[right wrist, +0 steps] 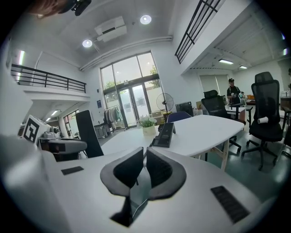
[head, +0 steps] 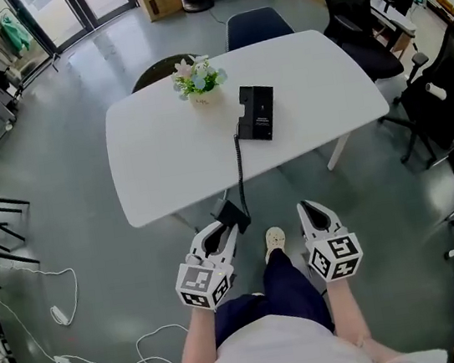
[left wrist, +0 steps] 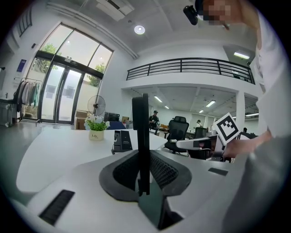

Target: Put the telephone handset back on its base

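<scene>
The black telephone base [head: 256, 113] lies on the white table [head: 156, 161], next to a small flower pot [head: 200, 83]. A coiled cord [head: 239, 166] runs from the base down over the table's near edge to the black handset [head: 233, 213]. My left gripper [head: 229, 220] is shut on the handset, which stands upright between the pads [left wrist: 141, 136], below and short of the table. The base [left wrist: 122, 140] shows far ahead in the left gripper view. My right gripper [head: 308, 206] hangs beside it, jaws together with nothing between them [right wrist: 142, 157]. The right gripper view shows the base [right wrist: 164, 134] ahead and the handset [right wrist: 88, 132] at left.
A dark blue chair [head: 257, 24] stands at the table's far side, black office chairs [head: 355, 22] at right. White cables [head: 60, 311] lie on the grey floor at left. The person's leg and shoe [head: 275, 241] are between the grippers. People sit at desks in the far background [right wrist: 233, 93].
</scene>
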A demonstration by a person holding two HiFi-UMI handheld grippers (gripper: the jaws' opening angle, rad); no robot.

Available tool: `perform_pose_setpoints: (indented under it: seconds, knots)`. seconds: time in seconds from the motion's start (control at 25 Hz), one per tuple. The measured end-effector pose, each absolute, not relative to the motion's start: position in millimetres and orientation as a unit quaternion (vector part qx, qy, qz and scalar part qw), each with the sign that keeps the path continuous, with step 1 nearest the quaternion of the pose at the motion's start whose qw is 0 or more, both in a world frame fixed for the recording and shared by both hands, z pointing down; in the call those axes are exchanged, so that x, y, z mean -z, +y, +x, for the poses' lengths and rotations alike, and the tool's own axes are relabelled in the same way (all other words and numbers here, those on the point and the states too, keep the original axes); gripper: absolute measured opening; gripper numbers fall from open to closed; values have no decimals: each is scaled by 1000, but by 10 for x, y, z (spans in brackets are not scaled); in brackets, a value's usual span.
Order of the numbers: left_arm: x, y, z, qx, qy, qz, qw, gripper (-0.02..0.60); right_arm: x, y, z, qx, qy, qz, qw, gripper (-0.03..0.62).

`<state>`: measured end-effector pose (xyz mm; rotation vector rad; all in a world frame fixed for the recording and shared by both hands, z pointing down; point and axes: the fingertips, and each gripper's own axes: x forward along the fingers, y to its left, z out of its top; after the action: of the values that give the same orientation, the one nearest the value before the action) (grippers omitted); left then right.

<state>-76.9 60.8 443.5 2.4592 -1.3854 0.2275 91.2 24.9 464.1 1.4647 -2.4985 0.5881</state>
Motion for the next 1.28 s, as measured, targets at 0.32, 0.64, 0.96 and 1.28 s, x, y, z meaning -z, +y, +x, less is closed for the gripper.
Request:
perform_pose_setpoints:
  seconds: [0.32, 0.64, 0.96, 1.28]
  knots:
    - [-4584, 5, -642, -91, -496, 847, 170, 77, -4687, -443, 954, -207, -851, 472, 102, 44]
    - [-4712, -639, -567, -96, -507, 838, 180, 77, -4784, -1119, 1030, -210, -859, 452, 118, 43]
    - [-4812, -1078, -517, -102, -512, 833, 181, 77, -4930, -1580, 1080, -221, -865, 432, 127, 43]
    - [-4819, -1230, -517, -120, -488, 845, 181, 77, -4948, -1762, 1040, -226, -871, 419, 125, 44]
